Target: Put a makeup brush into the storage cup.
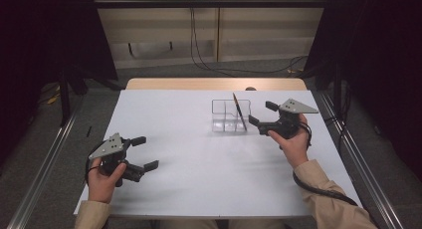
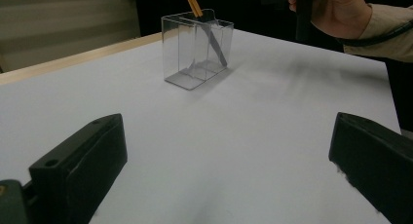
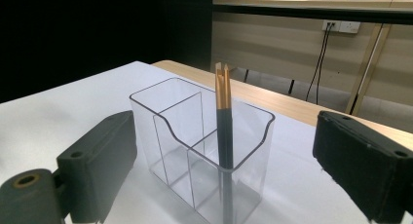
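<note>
A clear plastic organiser box with inner dividers (image 1: 229, 116) stands on the far right part of the white table top (image 1: 199, 154), and a dark pen-like stick with an orange-gold upper end (image 1: 239, 111) stands in its right-hand compartment, leaning so that its top tilts toward the far left and its long axis runs close to upright. The right gripper (image 1: 260, 114) sits just right of the box, level with it and pointing left at it, so the stick lies straight ahead of its jaws; in the right gripper view the stick (image 3: 224, 121) rises between the two black jaws, which stand wide apart and touch nothing. The right hand (image 1: 293, 137) holds that gripper low over the table, forearm coming in from the near right. The left gripper (image 1: 144, 152), jaws likewise spread and empty, rests well apart at the near left, so the right hand is clearly the nearer one for any grasp or retreat.
</note>
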Demonstrator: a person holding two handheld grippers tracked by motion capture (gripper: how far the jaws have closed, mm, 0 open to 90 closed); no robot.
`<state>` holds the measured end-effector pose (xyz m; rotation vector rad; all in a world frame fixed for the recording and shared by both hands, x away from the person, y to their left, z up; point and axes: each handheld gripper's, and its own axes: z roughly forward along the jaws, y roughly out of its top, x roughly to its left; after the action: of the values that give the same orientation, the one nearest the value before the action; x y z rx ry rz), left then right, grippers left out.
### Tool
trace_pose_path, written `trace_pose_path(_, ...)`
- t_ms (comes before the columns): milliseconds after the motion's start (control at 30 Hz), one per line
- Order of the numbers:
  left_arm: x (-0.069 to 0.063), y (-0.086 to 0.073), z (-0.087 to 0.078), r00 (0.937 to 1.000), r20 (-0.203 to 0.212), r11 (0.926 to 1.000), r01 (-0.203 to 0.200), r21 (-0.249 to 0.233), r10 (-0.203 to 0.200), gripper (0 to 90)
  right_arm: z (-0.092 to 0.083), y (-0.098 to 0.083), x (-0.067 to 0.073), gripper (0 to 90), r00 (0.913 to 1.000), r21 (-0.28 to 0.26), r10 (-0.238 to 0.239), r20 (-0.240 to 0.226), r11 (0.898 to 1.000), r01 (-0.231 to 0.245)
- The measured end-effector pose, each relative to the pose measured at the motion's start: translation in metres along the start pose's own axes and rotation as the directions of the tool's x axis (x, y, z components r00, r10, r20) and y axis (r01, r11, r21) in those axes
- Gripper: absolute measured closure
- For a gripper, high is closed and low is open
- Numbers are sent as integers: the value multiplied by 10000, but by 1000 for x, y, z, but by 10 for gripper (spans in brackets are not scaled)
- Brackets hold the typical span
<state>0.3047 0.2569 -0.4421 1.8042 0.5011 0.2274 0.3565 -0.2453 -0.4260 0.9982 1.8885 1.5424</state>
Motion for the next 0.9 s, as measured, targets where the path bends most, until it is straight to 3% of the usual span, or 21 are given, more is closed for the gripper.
trace_pose_path(367,0,1,4,10000,52,10000,4,36,-4,4,-9,-2,0,9,10000,86,-80,-1,9999,80)
trace_pose_path(900,0,-2,1,10000,-11,10000,64,41,-64,5,-13,-7,3,4,9991,137,-328,-267,9994,332)
